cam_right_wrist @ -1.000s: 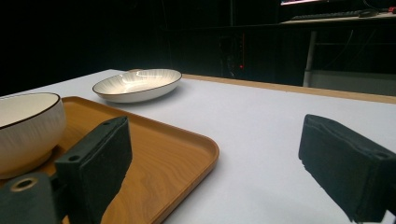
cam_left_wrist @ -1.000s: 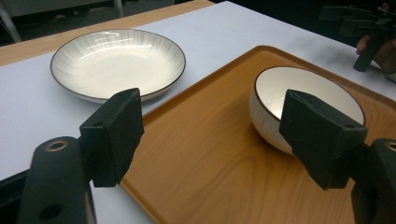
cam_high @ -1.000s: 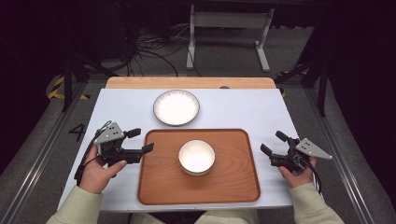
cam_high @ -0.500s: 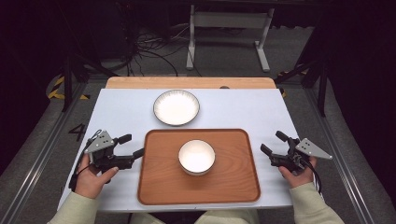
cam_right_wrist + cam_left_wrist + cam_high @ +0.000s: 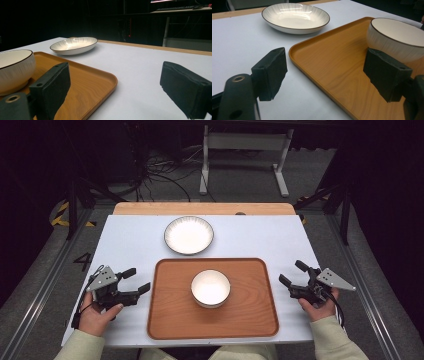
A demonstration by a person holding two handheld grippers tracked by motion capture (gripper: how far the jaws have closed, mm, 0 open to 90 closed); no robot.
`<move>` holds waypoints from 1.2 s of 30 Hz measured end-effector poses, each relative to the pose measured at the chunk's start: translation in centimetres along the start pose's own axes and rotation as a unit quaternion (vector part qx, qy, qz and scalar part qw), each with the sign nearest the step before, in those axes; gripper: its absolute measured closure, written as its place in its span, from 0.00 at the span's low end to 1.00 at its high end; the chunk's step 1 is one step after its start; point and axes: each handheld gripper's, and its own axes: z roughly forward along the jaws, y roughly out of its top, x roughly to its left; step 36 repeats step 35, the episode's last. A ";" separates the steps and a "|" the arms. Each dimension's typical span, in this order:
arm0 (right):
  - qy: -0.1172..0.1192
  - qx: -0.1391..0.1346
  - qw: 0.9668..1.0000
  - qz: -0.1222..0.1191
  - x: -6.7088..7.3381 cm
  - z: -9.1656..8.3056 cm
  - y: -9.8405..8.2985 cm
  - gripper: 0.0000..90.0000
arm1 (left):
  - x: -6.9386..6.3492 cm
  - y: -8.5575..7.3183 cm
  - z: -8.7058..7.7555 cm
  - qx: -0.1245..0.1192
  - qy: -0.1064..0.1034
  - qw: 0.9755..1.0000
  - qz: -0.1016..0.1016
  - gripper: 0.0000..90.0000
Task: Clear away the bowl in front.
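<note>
While bowl (image 5: pixel 210 288) sits upright mid-tray (image 5: pixel 170 320), left claw (image 5: pixel 137 281) and right claw (image 5: pixel 293 273) spread, empty.

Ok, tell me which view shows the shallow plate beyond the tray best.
The high view: the plate shows whole from above, its round rim complete, on the white table behind the wooden tray. The left gripper view shows it close and oblique, nearly whole. The right gripper view shows it far off, edge-on.

Wood-grain tray (image 5: pixel 250 312) with satin finish, glossy ribbed ceramic bowl (image 5: pixel 210 288) and plate (image 5: pixel 189 234), matt white table (image 5: pixel 130 245)
</note>
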 end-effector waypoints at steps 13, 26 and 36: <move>0.001 0.000 1.000 -0.001 0.0 0.0 0.0 0.11 | 0.4 -1.6 -0.4 -0.006 -0.012 1.000 -0.004 0.23; 0.002 -0.001 1.000 -0.001 0.0 0.0 0.0 0.11 | 1.1 -2.1 -0.6 -0.013 -0.015 1.000 -0.024 0.20; 0.001 -0.001 1.000 -0.001 0.0 0.0 0.0 0.11 | 1.1 -2.1 -0.6 -0.012 -0.010 1.000 -0.025 0.19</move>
